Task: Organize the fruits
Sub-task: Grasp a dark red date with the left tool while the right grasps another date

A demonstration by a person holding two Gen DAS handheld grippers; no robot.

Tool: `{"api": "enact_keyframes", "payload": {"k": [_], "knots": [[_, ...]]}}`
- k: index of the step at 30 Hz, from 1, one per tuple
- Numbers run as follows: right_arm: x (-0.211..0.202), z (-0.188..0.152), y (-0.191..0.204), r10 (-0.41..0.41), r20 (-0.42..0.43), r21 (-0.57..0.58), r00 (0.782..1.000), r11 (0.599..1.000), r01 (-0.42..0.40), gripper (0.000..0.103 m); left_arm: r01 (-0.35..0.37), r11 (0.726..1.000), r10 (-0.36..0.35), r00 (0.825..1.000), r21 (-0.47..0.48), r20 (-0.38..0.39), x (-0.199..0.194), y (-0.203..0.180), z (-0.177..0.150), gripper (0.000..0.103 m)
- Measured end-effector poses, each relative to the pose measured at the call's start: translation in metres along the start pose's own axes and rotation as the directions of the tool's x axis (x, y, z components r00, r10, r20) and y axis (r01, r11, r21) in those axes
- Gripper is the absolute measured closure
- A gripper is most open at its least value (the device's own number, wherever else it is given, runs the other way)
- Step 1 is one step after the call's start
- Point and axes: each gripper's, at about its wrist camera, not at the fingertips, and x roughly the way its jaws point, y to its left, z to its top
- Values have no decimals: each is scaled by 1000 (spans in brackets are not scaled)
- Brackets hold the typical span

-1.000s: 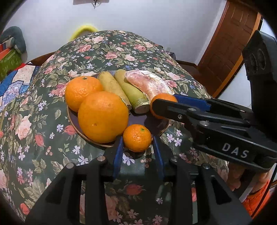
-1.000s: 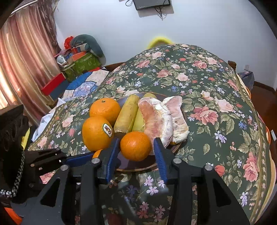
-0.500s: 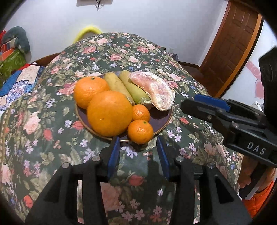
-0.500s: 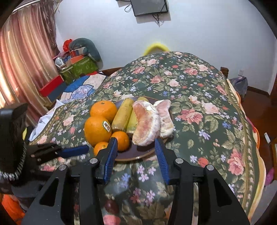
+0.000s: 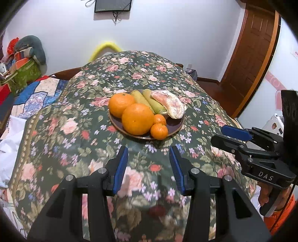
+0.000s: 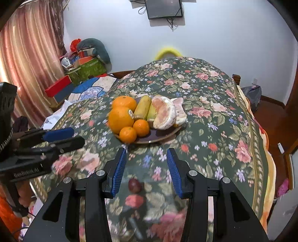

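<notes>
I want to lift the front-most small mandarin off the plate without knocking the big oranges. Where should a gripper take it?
Grip the small round mandarin across its widest middle, coming from the plate's near rim. That side looks open; the large orange touches its left and another mandarin sits behind.

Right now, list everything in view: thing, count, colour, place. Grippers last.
large oranges: 2, orange, left part of the plate, one behind the other.
small mandarins: 2, orange, front of the plate.
long fruits: 2, yellow-green, side by side mid-plate.
peeled pomelo pieces: 2, pale pink, right part of the plate.
plate: 1, dark brown, centre of the table.
small round fruit: 1, dark red, on the cloth near the right gripper.
floral tablecloth: 1, dark green with pink flowers, over the table.
screen: 1, black, on the wall.
door: 1, brown, right.
curtain: 1, pink, left.
left gripper: open, empty.
right gripper: open, empty.
</notes>
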Motion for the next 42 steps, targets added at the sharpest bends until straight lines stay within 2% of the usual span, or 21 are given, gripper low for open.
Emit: {"api": "enact_keyframes", "payload": {"k": [6, 10, 18, 22, 25, 32, 42], "knots": [[-17, -17, 14, -11, -8, -15, 1000, 1000, 11, 61, -6, 1000, 6, 999, -13, -31, -8, -1, -26, 57], [-25, -27, 20, -23, -9, -23, 1000, 999, 23, 56, -8, 1000, 7, 997, -10, -72, -7, -4, -47, 57], [-24, -43, 18, -27, -33, 0, 999, 1000, 27, 56, 10, 1000, -11, 990, -2, -140, 7, -14, -75, 57], [-22, -49, 17, -26, -46, 5, 999, 1000, 26, 56, 22, 1000, -20, 987, 10, -158, 15, -18, -80, 58], [-17, -52, 16, -22, -59, 11, 998, 1000, 22, 56, 22, 1000, -19, 985, 16, -172, 21, -19, -83, 67], [-3, -54, 12, -9, -96, 14, 995, 1000, 11, 56, 15, 1000, -14, 986, 8, -168, 25, -16, -82, 75], [28, -54, 14, 14, -148, 7, 989, 1000, -13, 56, 26, 1000, -25, 990, 8, -137, 17, -10, -77, 79]]}}
